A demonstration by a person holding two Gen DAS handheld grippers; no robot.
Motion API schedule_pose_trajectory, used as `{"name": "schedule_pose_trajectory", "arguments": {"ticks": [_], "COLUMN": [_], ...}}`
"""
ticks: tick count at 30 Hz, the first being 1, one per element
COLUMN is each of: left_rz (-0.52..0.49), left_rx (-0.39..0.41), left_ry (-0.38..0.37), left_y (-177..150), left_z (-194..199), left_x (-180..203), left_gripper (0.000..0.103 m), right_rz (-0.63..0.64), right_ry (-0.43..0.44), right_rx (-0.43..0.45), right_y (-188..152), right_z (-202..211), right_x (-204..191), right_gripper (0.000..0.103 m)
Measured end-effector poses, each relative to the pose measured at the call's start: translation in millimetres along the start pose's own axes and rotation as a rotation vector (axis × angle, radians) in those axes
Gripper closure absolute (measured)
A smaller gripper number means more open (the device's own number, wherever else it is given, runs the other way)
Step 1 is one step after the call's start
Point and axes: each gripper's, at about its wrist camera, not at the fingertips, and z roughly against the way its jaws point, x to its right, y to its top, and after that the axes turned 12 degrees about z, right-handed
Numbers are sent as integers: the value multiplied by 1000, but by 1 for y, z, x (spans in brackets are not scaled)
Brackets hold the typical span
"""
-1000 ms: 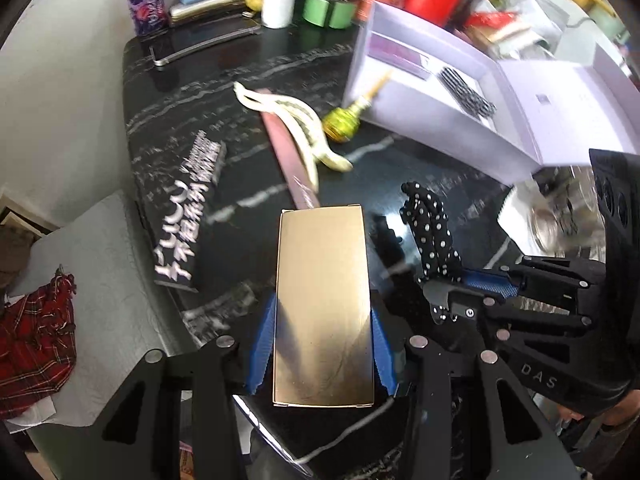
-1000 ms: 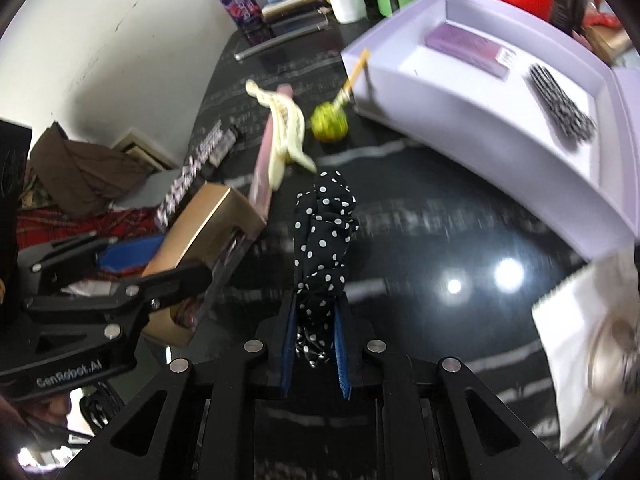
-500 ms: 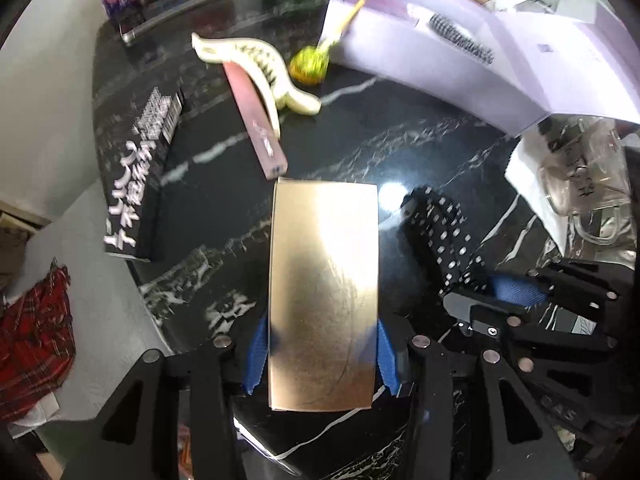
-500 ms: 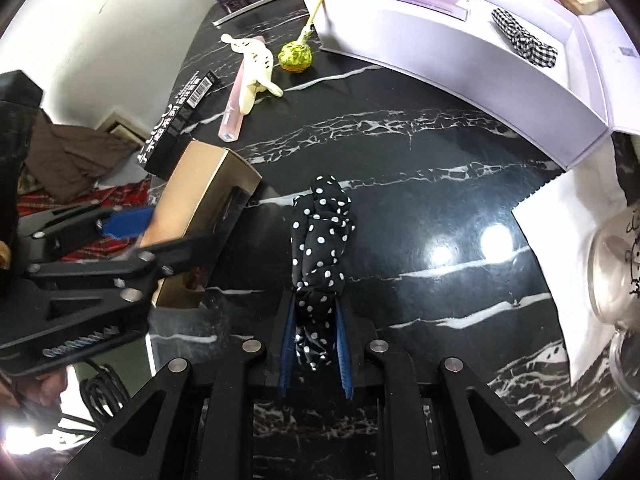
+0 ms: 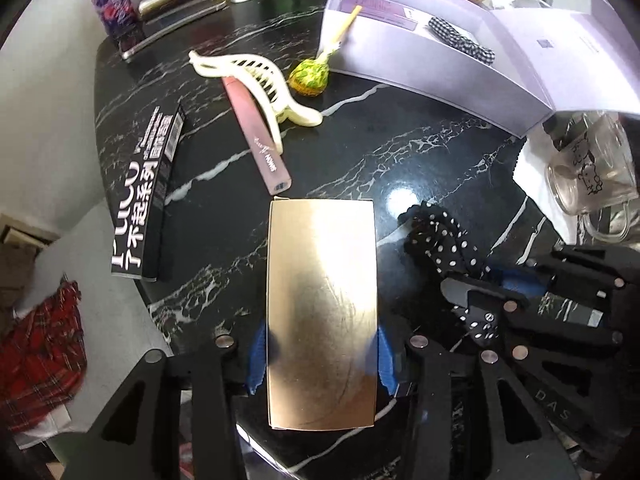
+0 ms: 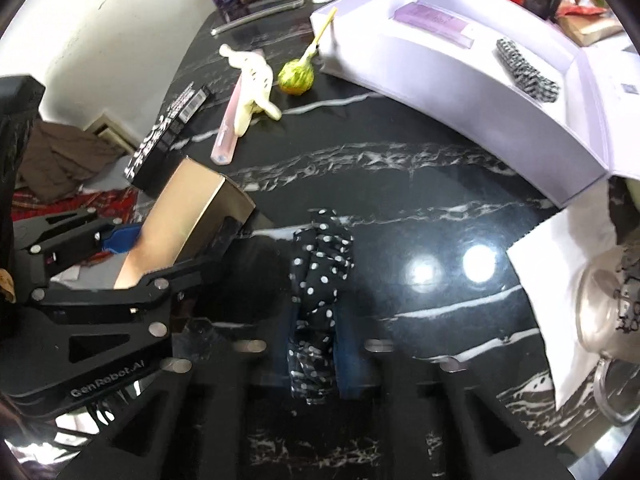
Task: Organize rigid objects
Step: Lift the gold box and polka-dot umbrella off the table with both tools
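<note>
My left gripper jaws clamp gold box by long sides, low over black marble surface: stiff, light, slick card, crushable. My right gripper jaws clenched on soft polka-dot scrunchie.

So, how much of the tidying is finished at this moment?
Done: a purple box and a checked hair tie lie in the white tray. In hand: gold box, left; dotted hair tie, right. Left: hair clip, lollipop, pink tube, black box.
</note>
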Motion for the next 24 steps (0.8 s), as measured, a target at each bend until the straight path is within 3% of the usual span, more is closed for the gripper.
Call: {"name": "schedule_pose_trajectory", "arguments": {"ticks": [7,24], "left_rz": [28,81], "left_rx": [-3,89], "left_ry": [-8,2], "left_y": [-1,-13], "left_z": [19,87], "left_x": [-11,12], "left_gripper": [59,59], "right_rz": [-24,-18], "right_ry": [54,106], "right_rx": [-23,27], "right_y": [3,-11], "right_z": [0,65], "right_x": [-3,-1], "right_gripper": [89,89]}}
